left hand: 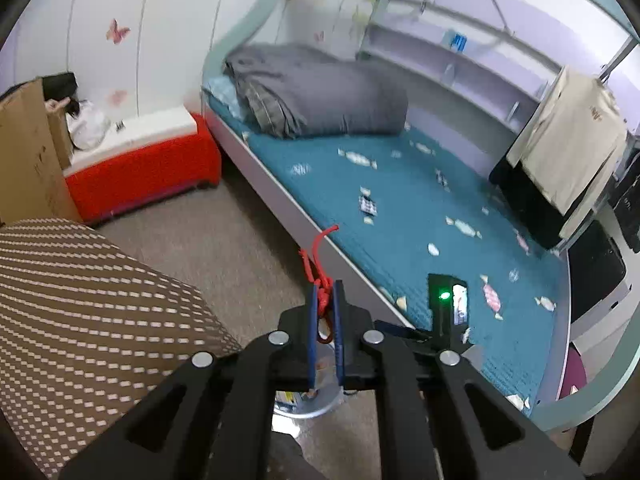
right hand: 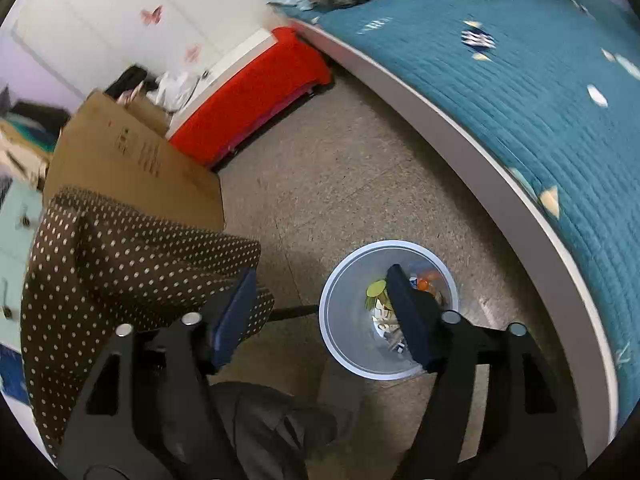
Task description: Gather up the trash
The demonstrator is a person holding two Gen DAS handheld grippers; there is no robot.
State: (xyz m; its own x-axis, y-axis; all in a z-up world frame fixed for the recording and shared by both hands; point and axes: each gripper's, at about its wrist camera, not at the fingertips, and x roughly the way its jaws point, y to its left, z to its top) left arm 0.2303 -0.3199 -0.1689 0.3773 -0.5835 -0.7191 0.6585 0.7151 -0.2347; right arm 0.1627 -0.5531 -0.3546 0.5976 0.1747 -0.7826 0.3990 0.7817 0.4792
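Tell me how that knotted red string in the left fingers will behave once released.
The red string looks thin and limp, so it probably droops and drops slowly. Its knot may snag on the fingers. Being light, it could miss the bin.

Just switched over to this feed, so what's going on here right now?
A person with a gripper in each hand is collecting trash beside the bed. The left gripper is shut on a knotted red string. The right gripper hangs open and empty over the white bin on the floor, which already holds scraps.
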